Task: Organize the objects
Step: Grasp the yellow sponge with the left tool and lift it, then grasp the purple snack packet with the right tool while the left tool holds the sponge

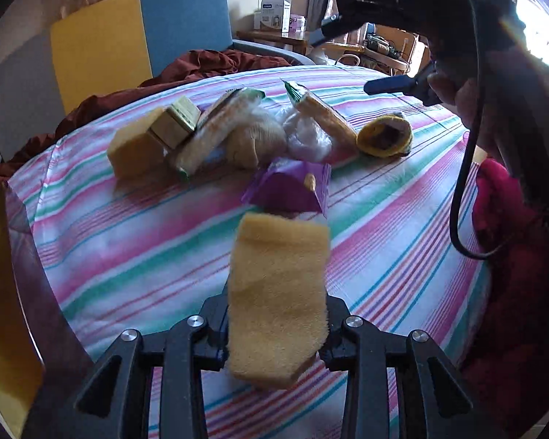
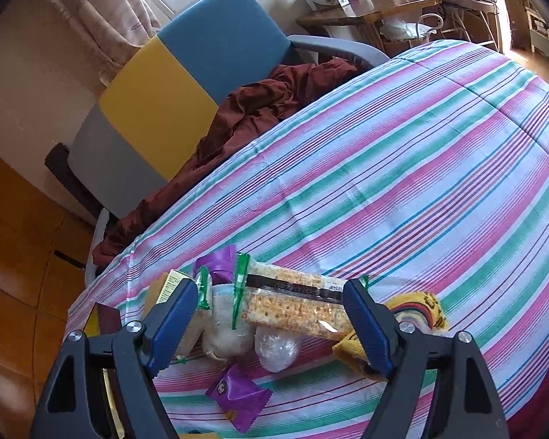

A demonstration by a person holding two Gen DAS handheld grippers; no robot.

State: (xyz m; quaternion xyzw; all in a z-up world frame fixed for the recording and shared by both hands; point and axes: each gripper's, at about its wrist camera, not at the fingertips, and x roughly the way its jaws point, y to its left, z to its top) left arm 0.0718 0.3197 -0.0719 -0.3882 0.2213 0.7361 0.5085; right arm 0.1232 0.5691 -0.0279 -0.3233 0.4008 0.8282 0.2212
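Plainly the left tool (image 1: 278,329) is pinched on a yellow sponge (image 1: 278,300), its fingers pressed into the sponge's lower half. The sponge stands up from the jaws, long axis running straight ahead of the tool toward the pile, its free end reaching nearly to a purple packet (image 1: 292,186) that lies just beyond. It hangs above the striped table (image 1: 128,248), not resting on it.

The right tool (image 2: 274,314) is spread wide and grips nothing. Between its fingers, ahead and below, sits a cracker pack (image 2: 296,307) with its long axis crosswise to the tool, one green end toward the left finger; whether the pads touch it I cannot tell. A clear wad (image 2: 276,351) and a second purple packet (image 2: 238,398) lie nearer the tool's base, and a yellow sock (image 2: 421,311) lies past its right finger.

What could go wrong (judging from the grip alone): the sponge is soft and held low on its body, so the upper part can flop or fold, and a quick swing could work it loose. Set down where it now points, it would land on the purple packet or nudge into the pile of blocks (image 1: 153,135) and packs, muddling what is meant to be sorted. The right tool's cable (image 1: 465,146) dangles close to the left tool's right side and could snag.
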